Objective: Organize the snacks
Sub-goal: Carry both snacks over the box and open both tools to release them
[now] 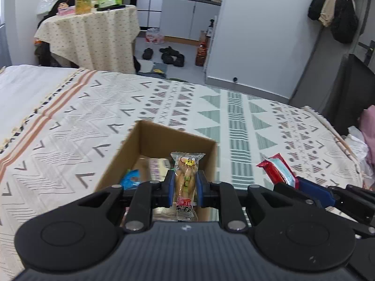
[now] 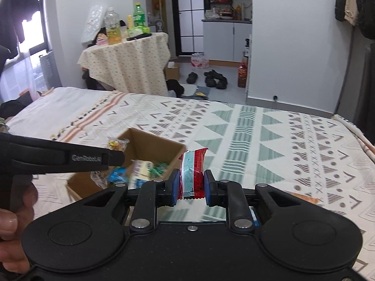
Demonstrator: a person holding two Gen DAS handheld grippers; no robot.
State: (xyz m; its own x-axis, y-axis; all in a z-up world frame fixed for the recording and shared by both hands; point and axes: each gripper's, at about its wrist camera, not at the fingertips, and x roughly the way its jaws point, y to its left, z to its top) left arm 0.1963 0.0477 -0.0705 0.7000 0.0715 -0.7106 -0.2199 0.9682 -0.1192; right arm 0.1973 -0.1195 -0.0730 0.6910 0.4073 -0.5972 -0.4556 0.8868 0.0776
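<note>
Left gripper [image 1: 185, 185]: jaws clamped on a clear-wrapped snack [image 1: 185, 180], pale sticks inside, yellow cartoon sticker near the top. Pack held upright, long axis along the fingers, gripped mid-body so the wrapper ends stay free. It hangs over the near-right part of the open cardboard box [image 1: 164, 140], likely lined up for a drop.

Right gripper [image 2: 189, 186]: jaws closed on a red packet [image 2: 192, 172] with a pale blue stripe, also upright, pinched across its narrow width. It sits just beside the box's right wall, outside it, above the bedspread [image 2: 269, 140]. My read: it's queued behind the left one, waiting for clearance.

Box contents, from the right wrist view: blue packet [image 2: 116, 173], white-and-yellow packet [image 2: 140, 171], green packet [image 2: 161, 166], plus a crinkled clear wrapper at the near-left corner. All blurred, so no labels readable. Flaps not visible; top is open.

Box stands on the patterned bedspread, roughly mid-bed, well clear of every edge. An orange item [image 2: 307, 199] lies on the cover to the right of the right gripper; can't tell what it is.

Farther back: draped side table [image 2: 129, 58] beyond the bed's far edge, bottles on top. Shoes [image 2: 211, 78] on the floor past that, kitchen cabinets at the rear.

Progress guess: mostly sorted, two packs in hand left to go in.
</note>
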